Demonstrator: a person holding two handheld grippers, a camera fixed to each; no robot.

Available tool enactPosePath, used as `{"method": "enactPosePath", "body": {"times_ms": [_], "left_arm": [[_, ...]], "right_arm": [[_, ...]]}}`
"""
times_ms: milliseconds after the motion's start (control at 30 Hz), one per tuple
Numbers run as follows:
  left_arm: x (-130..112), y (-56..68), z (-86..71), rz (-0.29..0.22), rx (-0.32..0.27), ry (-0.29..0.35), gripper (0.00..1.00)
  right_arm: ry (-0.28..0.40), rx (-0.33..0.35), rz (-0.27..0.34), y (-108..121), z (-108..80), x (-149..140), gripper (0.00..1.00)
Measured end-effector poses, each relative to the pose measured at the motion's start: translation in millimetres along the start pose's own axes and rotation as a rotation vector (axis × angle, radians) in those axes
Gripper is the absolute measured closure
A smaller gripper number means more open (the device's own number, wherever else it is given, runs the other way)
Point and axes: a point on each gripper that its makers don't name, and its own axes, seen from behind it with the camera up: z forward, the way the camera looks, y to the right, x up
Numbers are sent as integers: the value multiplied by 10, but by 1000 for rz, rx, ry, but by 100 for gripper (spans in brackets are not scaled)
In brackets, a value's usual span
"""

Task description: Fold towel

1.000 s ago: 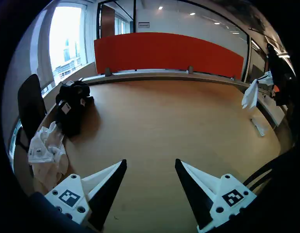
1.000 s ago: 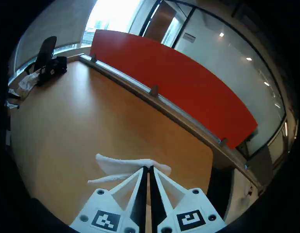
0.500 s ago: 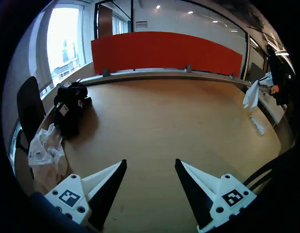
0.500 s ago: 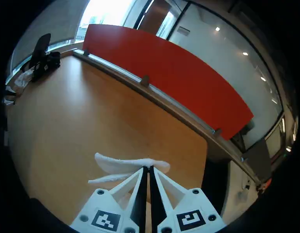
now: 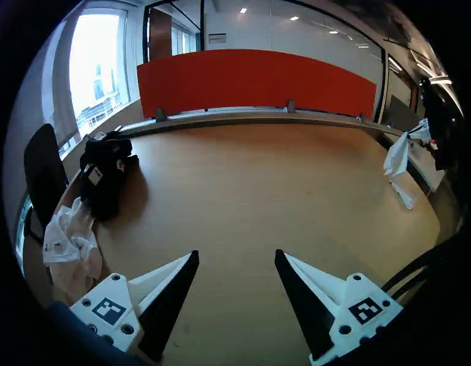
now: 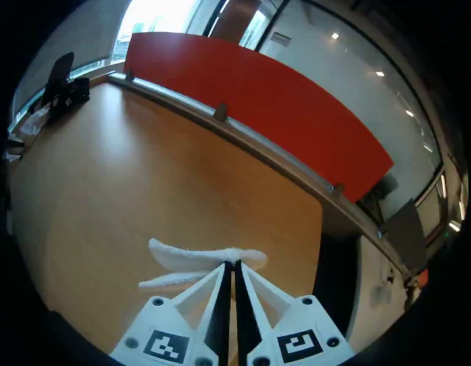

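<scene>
While the right tongs clench the towel at lower centre, seemingly held aloft, the released left tongs should next catch a corner.

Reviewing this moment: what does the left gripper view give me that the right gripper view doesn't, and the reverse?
Left gripper view: the left gripper open over the desk, and the towel hanging at the far right, its lower end seemingly on the desk. Right gripper view: the right gripper shut on a towel edge, seen close up. Shared: the desk, the red divider, the black bag and the towel itself.
</scene>
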Motion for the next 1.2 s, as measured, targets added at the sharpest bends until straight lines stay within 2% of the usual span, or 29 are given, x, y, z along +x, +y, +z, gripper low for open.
{"method": "enactPosePath", "body": {"times_ms": [600,1200], "left_arm": [[13,25,-38,25,-4,3,8],[4,33,-69,51,-1,-1,8]], "right_arm": [[-93,-44,59,163,-241,-749,97],[-217,-58,155,141,-306,-1572,97]]}}
